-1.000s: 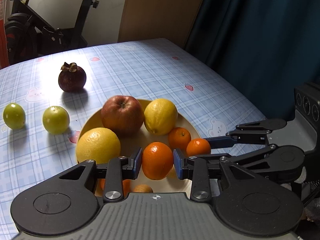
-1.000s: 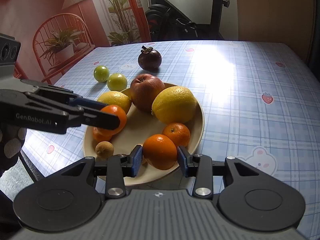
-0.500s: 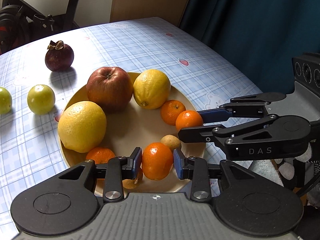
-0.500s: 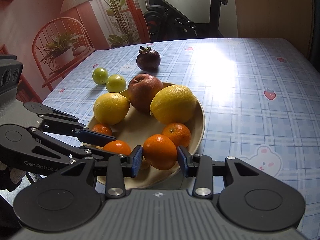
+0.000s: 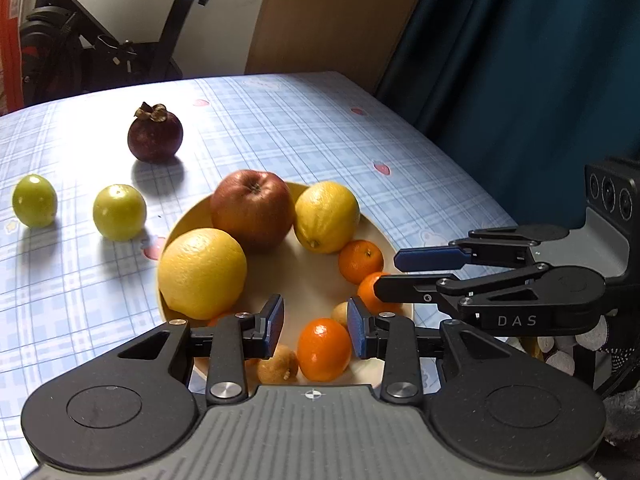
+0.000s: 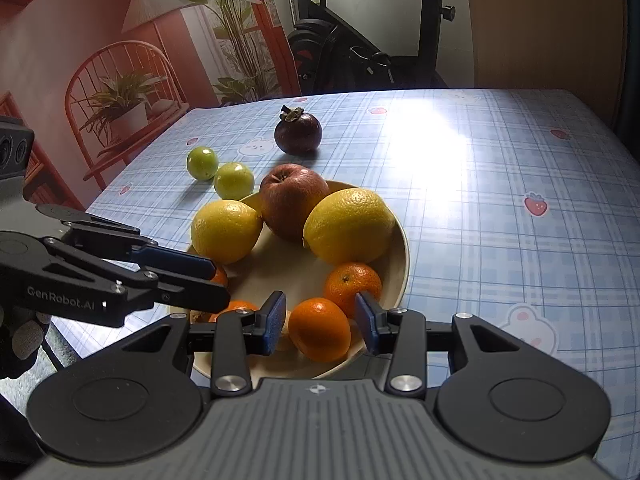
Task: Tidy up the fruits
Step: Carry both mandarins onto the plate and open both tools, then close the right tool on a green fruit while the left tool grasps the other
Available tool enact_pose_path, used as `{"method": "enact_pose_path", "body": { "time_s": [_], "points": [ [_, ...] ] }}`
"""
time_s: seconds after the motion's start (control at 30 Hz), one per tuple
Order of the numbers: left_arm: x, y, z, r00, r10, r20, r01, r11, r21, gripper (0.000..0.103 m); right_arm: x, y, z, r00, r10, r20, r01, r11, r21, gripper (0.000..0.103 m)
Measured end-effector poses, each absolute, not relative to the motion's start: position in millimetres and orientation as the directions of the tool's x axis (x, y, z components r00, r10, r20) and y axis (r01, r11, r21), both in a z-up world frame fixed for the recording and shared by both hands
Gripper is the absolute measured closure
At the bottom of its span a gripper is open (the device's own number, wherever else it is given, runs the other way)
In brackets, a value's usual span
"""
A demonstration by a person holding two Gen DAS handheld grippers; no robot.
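Left gripper (image 5: pixel 316 330) spread above plate (image 5: pixel 384 236), tangerine (image 5: pixel 323 349) at its 5 o'clock; right gripper (image 6: pixel 321 322) spread around orange (image 6: pixel 319 329)

Each wrist camera looks forward along its own fingers, low and close. Both views share the plate (image 5: pixel 390 236) (image 6: pixel 402 248) (seen from opposite sides).
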State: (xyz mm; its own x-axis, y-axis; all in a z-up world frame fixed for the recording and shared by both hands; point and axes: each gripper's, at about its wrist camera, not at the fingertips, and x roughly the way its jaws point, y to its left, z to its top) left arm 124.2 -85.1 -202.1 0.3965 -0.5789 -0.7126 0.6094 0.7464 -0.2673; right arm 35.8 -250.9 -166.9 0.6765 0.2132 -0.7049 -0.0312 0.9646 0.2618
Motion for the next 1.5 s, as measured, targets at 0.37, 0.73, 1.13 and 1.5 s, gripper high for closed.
{"method": "enact_pose_path", "body": {
  "time_s": [0.37, 0.73, 1.13, 1.5],
  "points": [
    [151, -22, -164, 0.598, -0.492, -0.633, 0.442, 0.861, -0.251, 0.067, 61, -238, -148, 0.706, 0.214, -0.676, -0.073, 0.97, 0.231, 0.06],
    [196, 42, -128, 0.727, -0.314, -0.61, 0.296, 0.946, -0.135, 0.066, 129, -200, -140, 0.706, 0.267, -0.656, -0.159, 0.962, 0.22, 0.06],
    [248, 65, -143, 0.7, -0.268, -0.662, 0.257, 0.959, -0.116, 0.059, 222, -154, -167, 0.586, 0.333, -0.739, -0.23, 0.943, 0.242, 0.061],
    [284, 60, -177, 0.629, -0.319, -0.708, 0.273, 0.944, -0.184, 0.049, 255, -139, -194, 0.482, 0.32, -0.816, -0.237, 0.944, 0.23, 0.047]
  ]
}}
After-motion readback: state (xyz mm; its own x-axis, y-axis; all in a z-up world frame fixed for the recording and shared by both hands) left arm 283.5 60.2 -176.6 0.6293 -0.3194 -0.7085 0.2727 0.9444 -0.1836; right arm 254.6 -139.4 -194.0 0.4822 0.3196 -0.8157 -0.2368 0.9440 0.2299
